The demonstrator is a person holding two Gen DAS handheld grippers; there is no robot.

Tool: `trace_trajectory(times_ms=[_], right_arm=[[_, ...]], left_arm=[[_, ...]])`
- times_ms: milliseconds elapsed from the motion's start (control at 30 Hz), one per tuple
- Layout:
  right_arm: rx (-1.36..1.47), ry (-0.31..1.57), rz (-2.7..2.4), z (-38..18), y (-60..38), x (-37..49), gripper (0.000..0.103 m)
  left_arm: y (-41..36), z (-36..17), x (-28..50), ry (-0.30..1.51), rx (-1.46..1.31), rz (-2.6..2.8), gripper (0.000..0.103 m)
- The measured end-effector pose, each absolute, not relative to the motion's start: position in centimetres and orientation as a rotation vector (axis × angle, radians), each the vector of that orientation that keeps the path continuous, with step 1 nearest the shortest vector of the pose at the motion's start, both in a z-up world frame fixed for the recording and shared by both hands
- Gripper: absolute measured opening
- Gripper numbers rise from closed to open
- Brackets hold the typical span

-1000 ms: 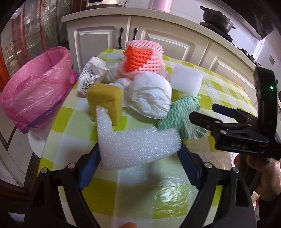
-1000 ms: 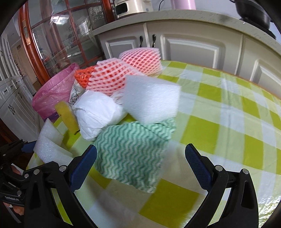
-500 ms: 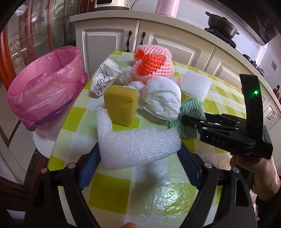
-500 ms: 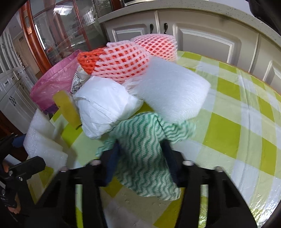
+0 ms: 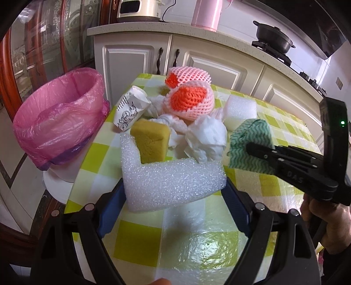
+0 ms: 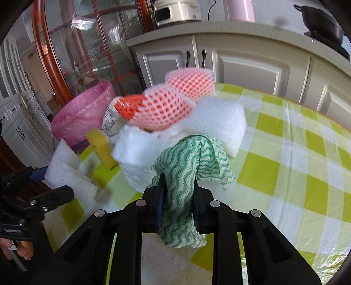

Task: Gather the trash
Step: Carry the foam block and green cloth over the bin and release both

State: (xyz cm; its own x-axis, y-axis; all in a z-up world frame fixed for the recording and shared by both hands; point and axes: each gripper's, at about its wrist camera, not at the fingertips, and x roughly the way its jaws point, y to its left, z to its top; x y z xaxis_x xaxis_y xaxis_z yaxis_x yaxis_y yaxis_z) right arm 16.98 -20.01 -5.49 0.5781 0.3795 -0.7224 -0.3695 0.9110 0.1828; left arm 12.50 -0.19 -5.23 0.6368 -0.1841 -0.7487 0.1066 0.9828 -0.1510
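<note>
My left gripper [image 5: 173,193] is shut on an L-shaped white foam piece [image 5: 166,177] and holds it above the checked table [image 5: 197,243]. My right gripper [image 6: 177,197] is shut on a green wavy-striped cloth [image 6: 182,175] and lifts it; the cloth also shows in the left wrist view [image 5: 248,142]. A pile of trash lies behind: a yellow sponge [image 5: 151,140], crumpled white paper [image 5: 206,138], a patterned paper cup [image 5: 131,109], pink and orange foam nets [image 5: 188,98] and a white foam block [image 5: 241,111]. A bin with a pink bag [image 5: 59,116] stands left of the table.
White kitchen cabinets [image 5: 136,59] stand behind the table, with a pink jug [image 5: 206,13] and a black pot [image 5: 274,39] on the counter. A glass-door wooden cabinet [image 6: 72,54] is at the left. The table's left edge is near the bin.
My right gripper has closed on the green cloth and raised it off the table. My left gripper has lifted and drawn back with the foam piece.
</note>
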Motion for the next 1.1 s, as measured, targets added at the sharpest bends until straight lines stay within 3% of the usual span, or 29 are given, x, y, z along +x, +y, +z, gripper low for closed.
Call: trace_trajectory(times_ms=[600, 1100], right_arm=[[0.018, 0.759, 0.457, -1.3, -19.4, 17.6, 0.023], [0.021, 0.68, 0.595, 4.2, -12.2, 22.6, 0.023]], left_arm=[[4.4, -0.6, 13.8, 0.743, -0.096, -0.085, 0.083], [14.3, 4.6, 18.5, 0.634, -0.098, 0.068, 0.083]])
